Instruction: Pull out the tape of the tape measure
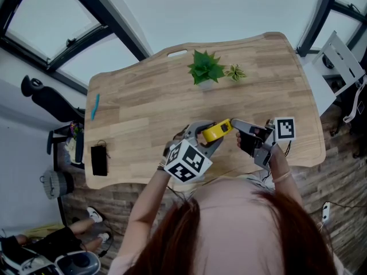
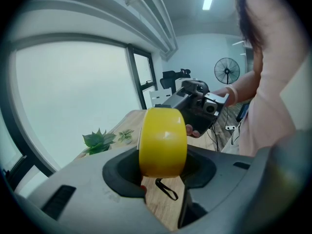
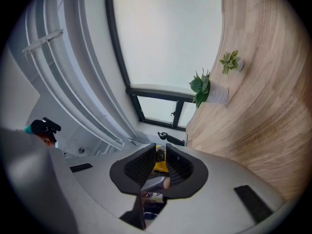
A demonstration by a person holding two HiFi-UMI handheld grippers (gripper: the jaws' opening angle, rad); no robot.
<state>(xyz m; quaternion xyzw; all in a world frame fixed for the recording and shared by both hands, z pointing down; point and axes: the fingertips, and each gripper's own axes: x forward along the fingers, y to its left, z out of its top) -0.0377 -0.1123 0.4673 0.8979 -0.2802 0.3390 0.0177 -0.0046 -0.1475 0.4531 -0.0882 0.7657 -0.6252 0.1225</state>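
Head view: left gripper [image 1: 213, 135] clamps yellow tape measure [image 1: 218, 130]; right gripper [image 1: 234, 122] just beside it at 3 o'clock. Left gripper view: tape measure [image 2: 162, 141] pinched btwn jaws, right gripper [image 2: 195, 106] at 1 o'clock. Right gripper view: jaws narrowed to a slit, tape measure [image 3: 160, 166] dead ahead.

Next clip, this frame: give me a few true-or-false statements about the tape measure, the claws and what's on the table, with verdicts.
1. The left claw grips the yellow tape measure. True.
2. The tape measure rests on the table. False: it is held up above the table, in the left claw.
3. A green plant stands on the table's far side. True.
4. The blue pen lies beside the plant. False: it lies near the table's left edge, well apart from the plant.
5. The right claw hangs over the table's left edge. False: it points at the tape measure, with its tips close to it.
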